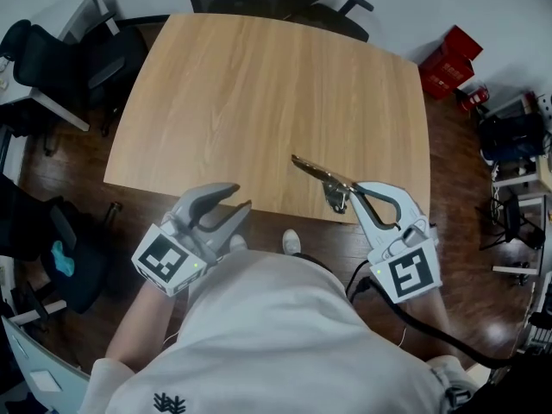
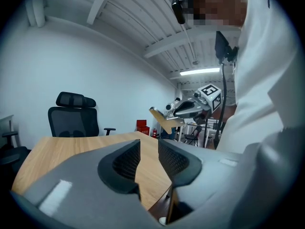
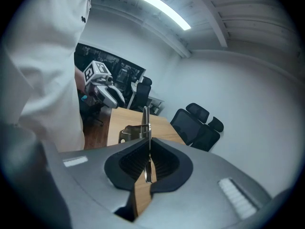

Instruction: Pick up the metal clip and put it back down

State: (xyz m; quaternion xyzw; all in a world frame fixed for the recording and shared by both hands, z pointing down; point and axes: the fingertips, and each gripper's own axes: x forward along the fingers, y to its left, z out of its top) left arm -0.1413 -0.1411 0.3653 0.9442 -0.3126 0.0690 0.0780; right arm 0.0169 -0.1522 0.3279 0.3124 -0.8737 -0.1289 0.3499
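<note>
Right claw (image 1: 360, 193) pinches the metal clip (image 1: 321, 176) by its thin handle. I judge it stiff, light, slippery, apt to pivot. Left claw (image 1: 228, 203) spread, empty.

The metal clip's (image 3: 134, 132) gripped handle end is hidden inside the right tool's (image 3: 148, 151) closed jaws.

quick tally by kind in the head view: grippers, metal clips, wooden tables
grippers: 2 (left gripper, right gripper)
metal clip: 1
wooden table: 1
total: 4
</note>
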